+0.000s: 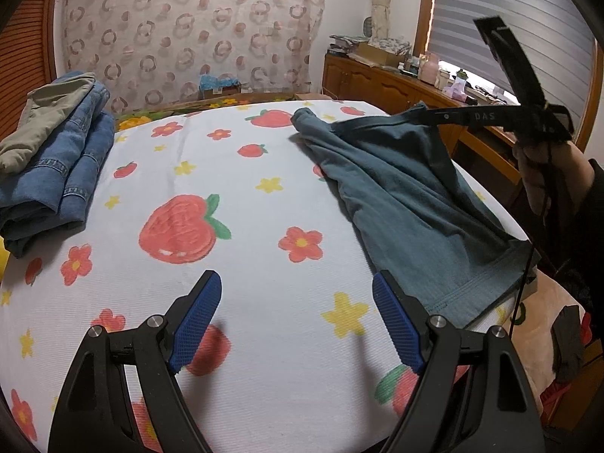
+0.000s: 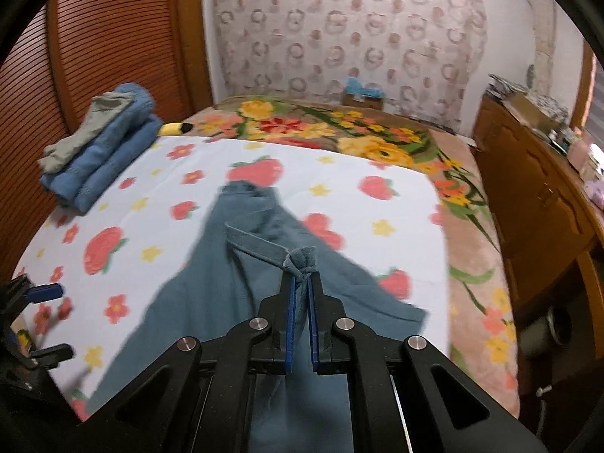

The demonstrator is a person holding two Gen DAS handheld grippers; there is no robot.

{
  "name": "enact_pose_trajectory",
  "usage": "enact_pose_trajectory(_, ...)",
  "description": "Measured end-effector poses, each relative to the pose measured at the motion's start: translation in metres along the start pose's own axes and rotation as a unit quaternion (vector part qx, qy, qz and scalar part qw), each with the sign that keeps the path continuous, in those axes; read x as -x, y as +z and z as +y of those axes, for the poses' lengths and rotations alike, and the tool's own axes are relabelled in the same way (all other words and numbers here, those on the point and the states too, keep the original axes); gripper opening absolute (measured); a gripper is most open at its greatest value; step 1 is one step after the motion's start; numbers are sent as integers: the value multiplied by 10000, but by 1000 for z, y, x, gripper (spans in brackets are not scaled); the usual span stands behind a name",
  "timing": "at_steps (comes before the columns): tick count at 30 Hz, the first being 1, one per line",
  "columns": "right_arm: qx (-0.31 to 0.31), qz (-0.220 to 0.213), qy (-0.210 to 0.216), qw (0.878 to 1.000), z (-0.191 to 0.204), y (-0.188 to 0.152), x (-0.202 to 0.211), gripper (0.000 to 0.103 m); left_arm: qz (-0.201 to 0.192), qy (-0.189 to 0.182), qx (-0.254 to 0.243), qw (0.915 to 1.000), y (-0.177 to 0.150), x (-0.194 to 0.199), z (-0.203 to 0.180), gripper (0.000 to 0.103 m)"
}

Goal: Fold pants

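Note:
Teal pants point(image 1: 407, 196) lie on the right side of a white strawberry-print sheet point(image 1: 241, 196) on the bed. My right gripper point(image 2: 301, 277) is shut on the waistband point(image 2: 302, 260) and lifts it above the bed, so the pants point(image 2: 211, 302) hang down to the sheet. In the left wrist view the right gripper point(image 1: 543, 120) shows at the upper right with the waistband stretched from it. My left gripper point(image 1: 296, 283) is open and empty over the sheet, just left of a leg hem point(image 1: 472, 294). It also shows in the right wrist view point(image 2: 45, 321).
A stack of folded jeans with a khaki garment on top point(image 1: 49, 158) sits at the far left of the sheet point(image 2: 94, 147). A floral blanket point(image 2: 377, 139) covers the far bed. A wooden cabinet point(image 2: 536, 196) with clutter stands on the right.

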State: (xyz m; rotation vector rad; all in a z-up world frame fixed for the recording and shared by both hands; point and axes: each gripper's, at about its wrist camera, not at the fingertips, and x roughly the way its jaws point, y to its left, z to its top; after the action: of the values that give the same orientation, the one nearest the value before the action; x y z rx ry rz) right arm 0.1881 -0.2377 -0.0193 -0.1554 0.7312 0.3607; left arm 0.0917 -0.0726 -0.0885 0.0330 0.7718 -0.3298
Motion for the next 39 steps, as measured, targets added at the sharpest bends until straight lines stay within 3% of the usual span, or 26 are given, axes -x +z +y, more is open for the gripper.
enact_pose_trajectory(15,-601,242,-684,9956,-33,-6,-11,6,38,-5,-61,10000,0,-2,-3,83)
enact_pose_trajectory(21,-719,264,-595,9953,-29,-9,3,13,56,-30,-116,9999,1,-3,-7,83)
enact_pose_trajectory(23,-699,232,-570,9957,-30,-14,13,18,54,-43,-127,9999,1,-3,-8,83)
enact_pose_trajectory(25,-741,206,-513,9957,-31,-17,21,29,66,-58,-132,9999,1,-4,-10,83)
enact_pose_trajectory(31,-747,-48,-368,9965,-28,-37,61,30,51,-116,-197,9997,1,-2,-16,83)
enact_pose_trajectory(39,-645,-208,-250,9974,5,-93,109,30,93,-274,-399,9988,-3,-1,-35,83)
